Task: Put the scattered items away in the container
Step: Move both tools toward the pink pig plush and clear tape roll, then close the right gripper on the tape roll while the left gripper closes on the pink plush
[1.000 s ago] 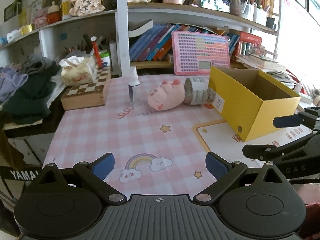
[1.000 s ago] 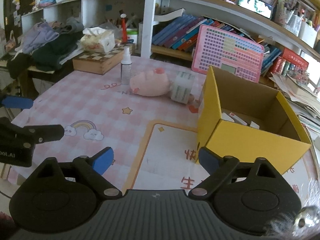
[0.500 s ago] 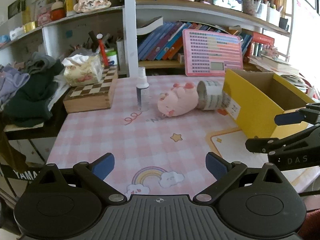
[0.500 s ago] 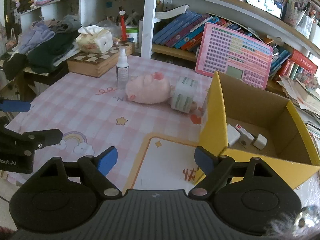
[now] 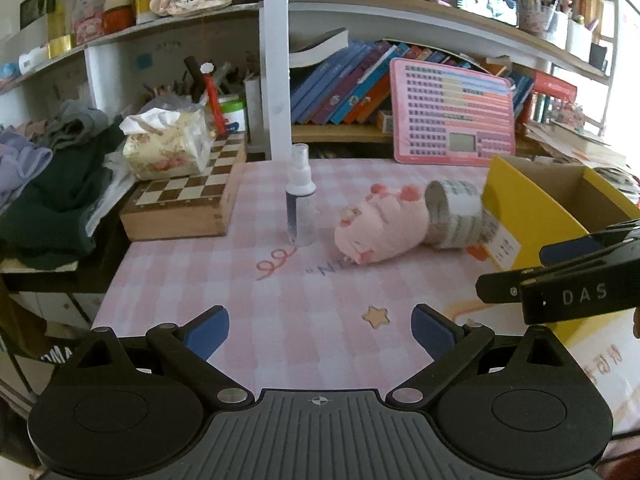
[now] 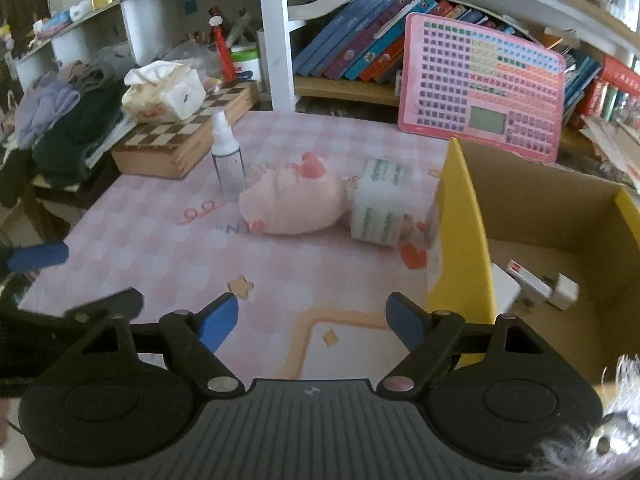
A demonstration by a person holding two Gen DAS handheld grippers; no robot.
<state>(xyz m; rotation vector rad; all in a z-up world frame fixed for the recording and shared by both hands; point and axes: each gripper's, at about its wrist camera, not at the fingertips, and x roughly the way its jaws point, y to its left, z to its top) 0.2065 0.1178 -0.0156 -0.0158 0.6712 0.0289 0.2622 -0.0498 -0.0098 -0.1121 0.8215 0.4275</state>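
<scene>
A clear spray bottle (image 5: pixel 300 200) (image 6: pixel 227 162) stands upright on the pink checked mat. To its right lie a pink plush pig (image 5: pixel 380 226) (image 6: pixel 294 200) and a roll with green print (image 5: pixel 456 214) (image 6: pixel 382 202), the roll close beside the yellow cardboard box (image 5: pixel 532 216) (image 6: pixel 460 240). Small white items (image 6: pixel 532 284) lie inside the box. My left gripper (image 5: pixel 320 330) hangs open over the near mat, empty. My right gripper (image 6: pixel 312 322) is open near the box's left wall, its jaws closing with nothing between them.
A chessboard box (image 5: pixel 188 204) with a tissue pack (image 5: pixel 164 150) sits at the back left beside piled clothes (image 5: pixel 52 184). A pink keyboard toy (image 6: pixel 480 84) leans on the bookshelf behind. The right gripper's side (image 5: pixel 580 280) shows in the left wrist view.
Both grippers have moved forward over the mat toward the bottle, pig and roll, which now look larger and nearer. The right jaws have narrowed a little. Nothing was picked up.
</scene>
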